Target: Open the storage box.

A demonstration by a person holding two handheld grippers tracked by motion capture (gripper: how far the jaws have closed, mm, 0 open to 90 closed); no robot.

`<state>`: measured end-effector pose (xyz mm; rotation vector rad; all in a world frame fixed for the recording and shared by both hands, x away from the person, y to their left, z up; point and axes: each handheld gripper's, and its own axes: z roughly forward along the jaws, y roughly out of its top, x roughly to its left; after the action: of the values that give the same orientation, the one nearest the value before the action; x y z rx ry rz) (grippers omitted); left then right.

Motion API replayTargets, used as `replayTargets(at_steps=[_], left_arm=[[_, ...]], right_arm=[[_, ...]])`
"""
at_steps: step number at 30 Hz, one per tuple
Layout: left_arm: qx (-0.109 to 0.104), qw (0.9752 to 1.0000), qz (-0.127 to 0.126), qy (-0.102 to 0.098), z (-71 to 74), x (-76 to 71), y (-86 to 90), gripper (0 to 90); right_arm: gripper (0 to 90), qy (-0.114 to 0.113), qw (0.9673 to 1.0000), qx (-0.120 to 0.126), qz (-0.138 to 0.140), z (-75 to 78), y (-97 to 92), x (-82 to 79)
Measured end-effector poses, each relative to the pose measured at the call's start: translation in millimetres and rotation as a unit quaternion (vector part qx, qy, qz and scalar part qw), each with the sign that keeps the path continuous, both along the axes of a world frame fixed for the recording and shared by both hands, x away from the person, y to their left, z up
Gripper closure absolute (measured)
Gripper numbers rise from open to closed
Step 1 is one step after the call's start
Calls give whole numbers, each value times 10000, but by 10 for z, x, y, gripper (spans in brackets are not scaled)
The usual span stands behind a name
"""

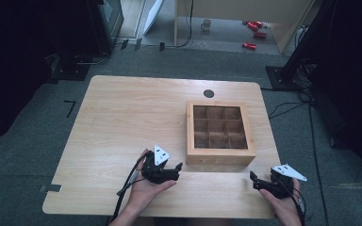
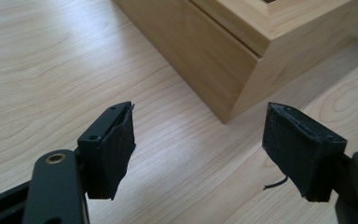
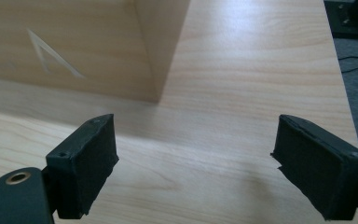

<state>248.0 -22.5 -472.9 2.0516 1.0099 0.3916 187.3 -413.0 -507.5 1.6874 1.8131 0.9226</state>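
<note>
Pale wood dominates from the high view: a light wooden surface carries a square wooden box with a nine-compartment grid under its lid, set right of centre, its front face near the person's edge. The left hand-held gripper rests in an upturned hand just beside the box's front left corner, jaws spread and empty; the right hand-held gripper hovers off the front right corner, likewise spread. In the left gripper view, the black padded jaws stand wide apart with the box's corner between and beyond them, a lid seam visible along its upper edge. In the right gripper view, the open jaws frame the box's other front corner, carved lettering on its face. The box looks rigid, smooth-sided and moderately heavy; opposite walls or the lid's edge seem the likeliest holds.
</note>
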Motion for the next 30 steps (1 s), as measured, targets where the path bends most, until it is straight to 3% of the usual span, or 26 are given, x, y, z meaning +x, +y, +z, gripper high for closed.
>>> replayTargets(at_steps=[2, 14, 22, 30], left_arm=[[-63, 10000, -49, -15, 5, -7, -22, 291], [-224, 9993, -279, -57, 42, 12, -184, 467], [-214, 9991, -372, -16, 54, 66, -283, 542], [-97, 9993, -356, 82, 19, 119, -358, 584]], right_arm=[[157, -90, 9998, 149, 11, 42, 3, -12], [265, -444, 9985, 330, 51, 180, 137, -27], [306, -524, 9980, 357, -3, 214, 159, 14], [313, -403, 9987, 295, 42, 217, 155, 124]])
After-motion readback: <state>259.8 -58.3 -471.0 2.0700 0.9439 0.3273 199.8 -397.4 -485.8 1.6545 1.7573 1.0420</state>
